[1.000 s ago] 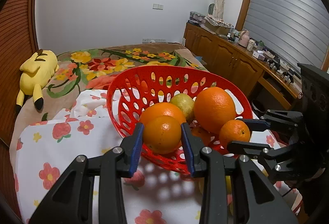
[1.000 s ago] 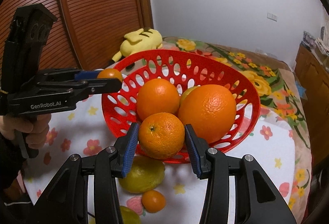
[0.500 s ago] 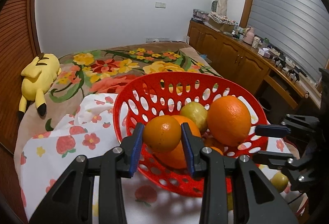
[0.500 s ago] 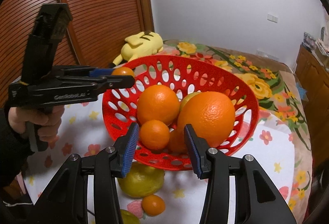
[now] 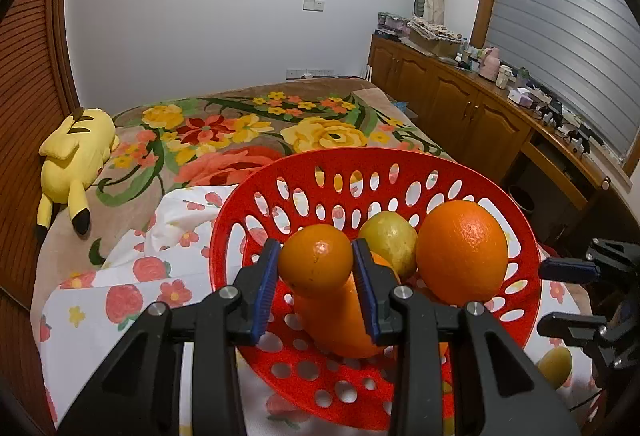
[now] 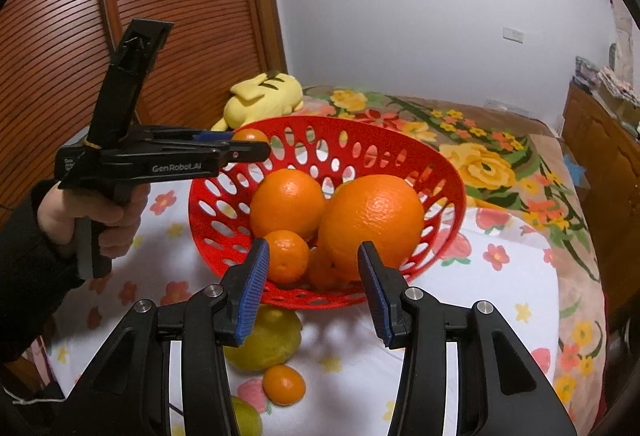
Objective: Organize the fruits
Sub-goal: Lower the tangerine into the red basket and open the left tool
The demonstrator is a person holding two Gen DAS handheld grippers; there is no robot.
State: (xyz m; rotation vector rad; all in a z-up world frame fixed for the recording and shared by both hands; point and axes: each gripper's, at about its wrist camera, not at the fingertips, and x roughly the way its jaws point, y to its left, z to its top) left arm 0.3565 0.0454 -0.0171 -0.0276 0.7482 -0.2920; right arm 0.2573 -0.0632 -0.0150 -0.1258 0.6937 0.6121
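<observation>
1. Red perforated plastic basket (image 6: 436,172), on a white flower-print cloth (image 6: 472,300) spread over a floral blanket (image 5: 224,132).
2. Contents, right wrist view: large orange (image 6: 372,224), medium orange (image 6: 287,203), small mandarin (image 6: 286,256), a second small one partly hidden beside it. Yellow-green fruit (image 5: 387,243) behind, seen from the left wrist.
3. Left gripper (image 5: 316,263): pads clamped on a small orange (image 5: 316,260), held above the basket's near-left rim.
4. Right gripper (image 6: 312,294): jaws parted, nothing between the pads, at the basket's near edge.
5. Loose on cloth, outside the basket: lemon (image 6: 264,344), small tangerine (image 6: 284,384), another yellow-green fruit (image 6: 246,416) at the frame's bottom.
6. Yellow plush toy (image 5: 76,160) by the wooden panel.
</observation>
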